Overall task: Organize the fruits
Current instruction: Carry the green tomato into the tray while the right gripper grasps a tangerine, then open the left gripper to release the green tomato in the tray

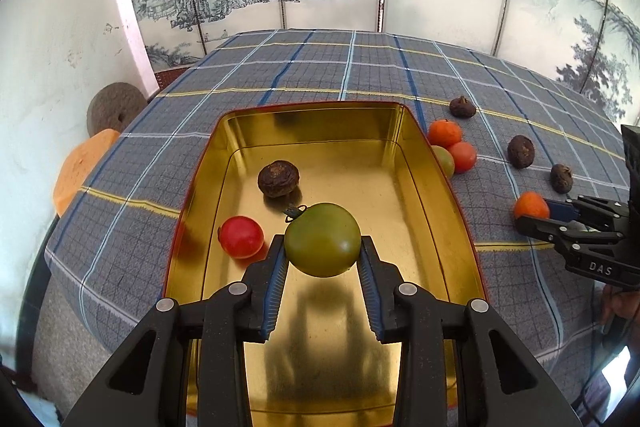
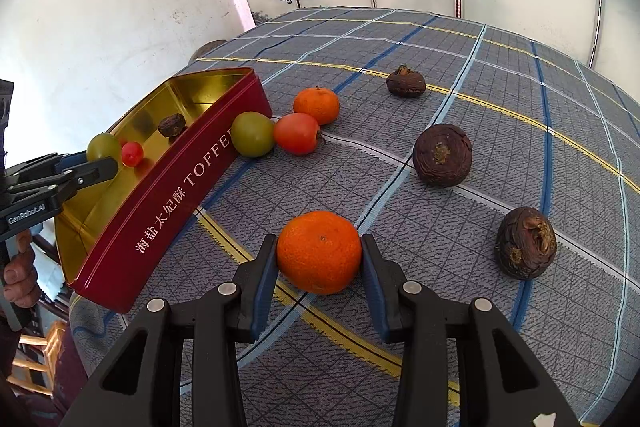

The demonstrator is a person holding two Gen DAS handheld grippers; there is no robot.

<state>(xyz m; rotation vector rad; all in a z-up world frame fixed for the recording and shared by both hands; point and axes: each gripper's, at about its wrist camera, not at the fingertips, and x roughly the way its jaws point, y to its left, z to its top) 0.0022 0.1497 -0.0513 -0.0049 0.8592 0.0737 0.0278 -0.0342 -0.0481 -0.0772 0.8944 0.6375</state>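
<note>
- Left gripper [image 1: 322, 247], low centre of the left wrist view: its pads sit against both sides of a green tomato [image 1: 322, 239], held over the gold floor of the tin [image 1: 460, 211]. It looks clamped, though the grip may be slackening. I judge the fruit smooth, firm and light, its skin easily bruised; a hold across the widest part, as here, suits it best.
- Right gripper [image 2: 319, 253], low centre of the right wrist view: clamped on an orange [image 2: 319, 251] that seems to rest on the cloth [image 2: 440, 327]. Its pebbled peel should give good friction, and it probably yields a little under pressure, so a gentle squeeze at the middle should do.
- Inside the tin, just beyond the green tomato: a small red tomato [image 1: 241, 237] at left and a dark wrinkled fruit [image 1: 279, 179] farther back. The dark one looks dry and rough, unlikely to slip.
- Right of the right-hand orange, two more dark fruits [image 2: 442, 155] lie well apart on the cloth.
- Against the tin's red outer wall, mid-left of the right view: a second green tomato [image 2: 253, 134], a red-orange tomato [image 2: 298, 133] and another orange [image 2: 317, 105], touching in a row; taking one may set its neighbours rolling.
- Farthest, upper centre: one more dark fruit [image 2: 405, 81], alone.
</note>
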